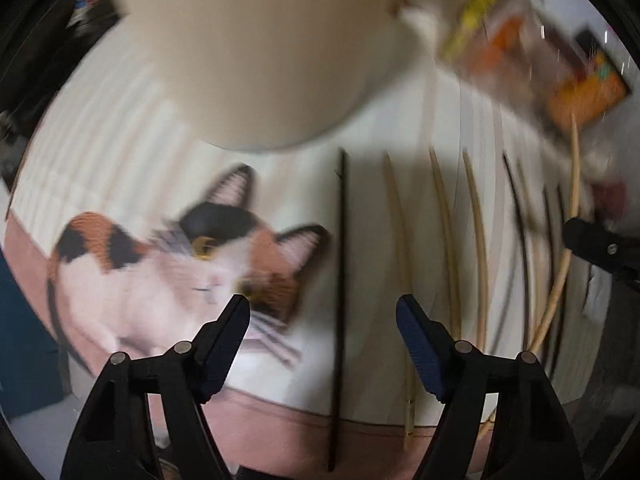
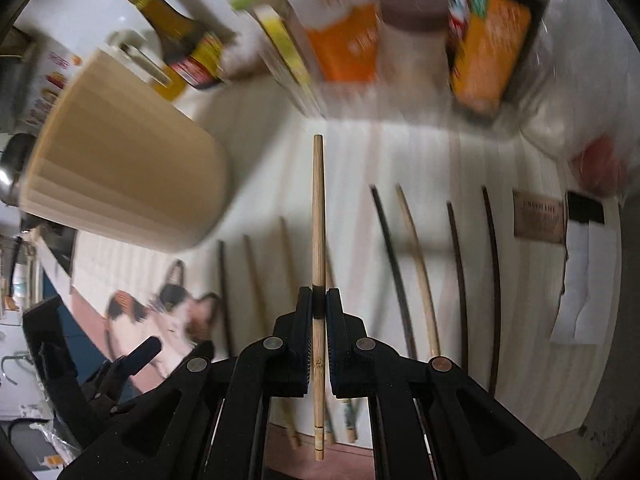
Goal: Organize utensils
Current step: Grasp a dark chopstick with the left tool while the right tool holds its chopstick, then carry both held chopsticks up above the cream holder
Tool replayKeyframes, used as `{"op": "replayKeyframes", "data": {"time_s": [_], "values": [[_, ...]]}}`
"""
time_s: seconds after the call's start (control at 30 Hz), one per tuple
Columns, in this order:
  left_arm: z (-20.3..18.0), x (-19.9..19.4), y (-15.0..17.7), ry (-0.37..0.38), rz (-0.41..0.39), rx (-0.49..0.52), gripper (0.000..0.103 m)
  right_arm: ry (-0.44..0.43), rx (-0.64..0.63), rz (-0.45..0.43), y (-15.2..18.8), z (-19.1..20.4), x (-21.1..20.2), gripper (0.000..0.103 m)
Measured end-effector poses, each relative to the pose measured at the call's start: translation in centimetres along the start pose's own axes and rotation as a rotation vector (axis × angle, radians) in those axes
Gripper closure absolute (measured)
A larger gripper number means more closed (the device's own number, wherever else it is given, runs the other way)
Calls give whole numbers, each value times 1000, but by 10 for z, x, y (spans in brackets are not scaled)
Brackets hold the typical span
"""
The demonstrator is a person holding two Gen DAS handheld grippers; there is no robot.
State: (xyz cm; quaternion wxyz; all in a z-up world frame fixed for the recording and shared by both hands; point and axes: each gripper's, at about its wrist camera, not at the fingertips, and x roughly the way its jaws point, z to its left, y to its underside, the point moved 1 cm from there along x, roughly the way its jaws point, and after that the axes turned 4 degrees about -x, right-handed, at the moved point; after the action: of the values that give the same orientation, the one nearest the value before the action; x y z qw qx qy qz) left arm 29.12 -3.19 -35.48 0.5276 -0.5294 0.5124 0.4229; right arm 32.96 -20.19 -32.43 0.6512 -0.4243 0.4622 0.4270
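My right gripper (image 2: 319, 300) is shut on a light bamboo chopstick (image 2: 318, 208) and holds it above the mat, pointing forward. The same chopstick (image 1: 573, 184) and the right gripper's finger show at the right edge of the left wrist view. My left gripper (image 1: 323, 306) is open and empty above a dark chopstick (image 1: 341, 280). Several light and dark chopsticks (image 2: 420, 264) lie side by side on the white mat (image 2: 400, 152). A beige cylindrical holder (image 2: 120, 152) stands to the left; it fills the top of the left wrist view (image 1: 256, 52).
A printed cat (image 1: 192, 256) covers the mat's left part. Sauce bottles (image 2: 184, 48), cartons (image 2: 344, 28) and a jar (image 2: 492, 40) line the back. A brown label (image 2: 538, 216) and white paper (image 2: 584, 280) lie at the right.
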Motion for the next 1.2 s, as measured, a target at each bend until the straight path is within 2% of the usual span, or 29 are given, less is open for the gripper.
{"op": "replayKeyframes", "data": {"time_s": [0.07,0.1,0.13,0.17,0.27,0.3,0.4,0.67,0.83,0.9,1.07,1.2], "values": [[-8,18,1,-16,58,16,54,4,18,13,2,-9,7,96],[-11,18,2,-35,44,26,57,8,25,17,2,-12,8,96],[-16,18,2,-46,33,46,65,8,32,20,4,-15,10,96],[-20,18,3,-68,31,58,64,8,35,21,2,-14,10,96],[-25,16,4,-60,19,58,77,8,42,17,1,-18,9,96],[-27,15,6,-71,2,63,99,8,43,16,1,-18,8,96],[-29,12,9,-57,5,43,100,0,40,10,0,-17,3,96],[-21,-47,20,-11,-116,-4,100,-30,15,-50,6,-10,-31,96],[-2,-110,32,16,-236,-42,100,-77,4,-109,11,-2,-64,96],[2,-128,26,28,-287,-58,100,-99,-2,-143,11,2,-79,96],[9,-196,11,64,-454,-77,100,-162,-32,-261,1,19,-134,96],[11,-252,1,112,-586,-77,100,-205,-70,-380,-20,38,-188,96]]}}
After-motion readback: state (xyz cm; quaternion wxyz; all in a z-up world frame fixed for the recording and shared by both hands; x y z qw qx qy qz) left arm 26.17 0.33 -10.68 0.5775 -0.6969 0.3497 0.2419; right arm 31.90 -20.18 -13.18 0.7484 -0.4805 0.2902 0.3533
